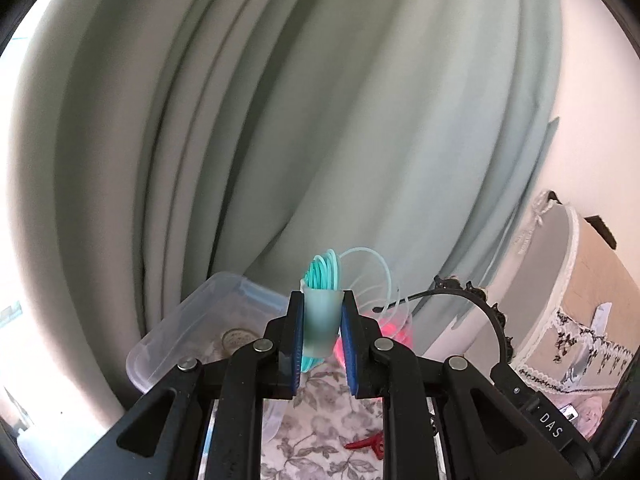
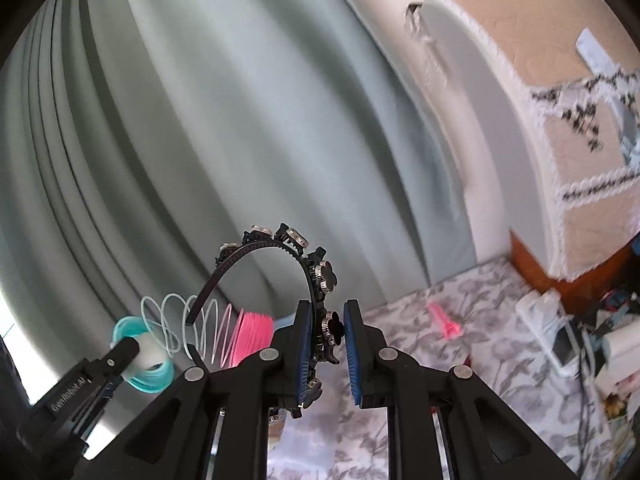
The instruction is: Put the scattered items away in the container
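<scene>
One spring toy (image 2: pixel 192 330) (teal to pink); one black headband (image 2: pixel 308 276); one clear container (image 1: pixel 192 320); two small clips, red (image 1: pixel 366 442) and pink (image 2: pixel 444 322).

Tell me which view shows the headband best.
Right wrist: the headband arcs up whole from the right gripper, studs clear. Left wrist shows only a thin side arc at the edge.

Most of both views is filled by a pale green curtain (image 2: pixel 224 128) hanging in deep folds. A cream wall (image 2: pixel 384 12) is seen beside it. The surface (image 2: pixel 472 344) is covered by a grey floral cloth, with a lace-trimmed beige cover (image 2: pixel 560 120) draped over furniture at the right.
</scene>
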Demonstrator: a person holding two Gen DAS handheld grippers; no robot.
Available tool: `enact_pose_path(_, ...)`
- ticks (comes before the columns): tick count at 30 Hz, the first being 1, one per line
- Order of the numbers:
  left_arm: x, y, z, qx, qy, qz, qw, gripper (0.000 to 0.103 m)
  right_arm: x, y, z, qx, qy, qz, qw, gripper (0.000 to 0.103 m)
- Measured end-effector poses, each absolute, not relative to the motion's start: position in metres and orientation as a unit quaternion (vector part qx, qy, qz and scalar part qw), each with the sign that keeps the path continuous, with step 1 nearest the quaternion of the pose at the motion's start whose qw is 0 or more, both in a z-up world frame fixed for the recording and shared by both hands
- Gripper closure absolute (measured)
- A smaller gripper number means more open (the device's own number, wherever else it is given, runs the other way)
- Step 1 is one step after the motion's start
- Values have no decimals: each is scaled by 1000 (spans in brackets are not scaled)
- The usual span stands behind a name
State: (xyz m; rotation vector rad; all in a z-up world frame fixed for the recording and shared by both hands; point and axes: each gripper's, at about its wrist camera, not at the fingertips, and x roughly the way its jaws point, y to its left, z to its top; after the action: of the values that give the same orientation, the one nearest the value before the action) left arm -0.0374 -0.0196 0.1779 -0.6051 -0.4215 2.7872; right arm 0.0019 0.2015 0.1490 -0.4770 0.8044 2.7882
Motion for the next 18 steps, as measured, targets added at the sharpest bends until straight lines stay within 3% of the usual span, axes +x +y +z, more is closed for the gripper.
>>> enact_pose_path(18, -62, -58, 130, -250, -158, 952, 76, 85, -23, 177, 113, -227, 241, 939, 93, 85)
